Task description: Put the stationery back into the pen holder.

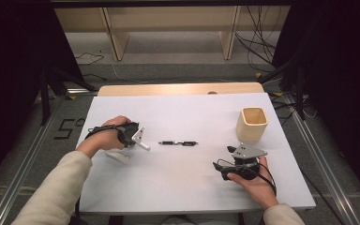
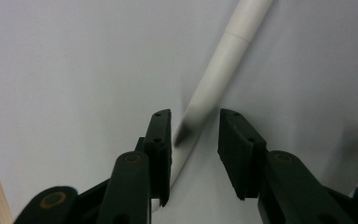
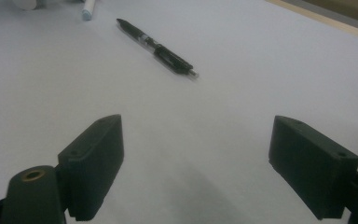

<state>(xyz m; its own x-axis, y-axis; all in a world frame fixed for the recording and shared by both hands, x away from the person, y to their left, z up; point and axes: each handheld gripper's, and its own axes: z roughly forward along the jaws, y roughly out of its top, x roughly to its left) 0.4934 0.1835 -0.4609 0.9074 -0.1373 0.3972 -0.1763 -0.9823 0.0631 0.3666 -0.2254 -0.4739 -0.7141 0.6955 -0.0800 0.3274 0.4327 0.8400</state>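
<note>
Since the white marker [image 2: 214, 74] lies flat on the white table [image 1: 192, 187] between the left gripper [image 2: 195, 135]'s narrowed, not yet pressing jaws, they should close squarely across its barrel, while the right gripper [image 3: 196, 163] rests wide open.

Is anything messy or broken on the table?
Nothing broken or spilled. The black pen and the white pen lie flat on the table instead of standing in the cup, which is upright.

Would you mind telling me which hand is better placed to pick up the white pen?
Left. Its tongs already straddle the white pen, not yet clamped. The right tongs stand open, well away near the wooden cup.
</note>
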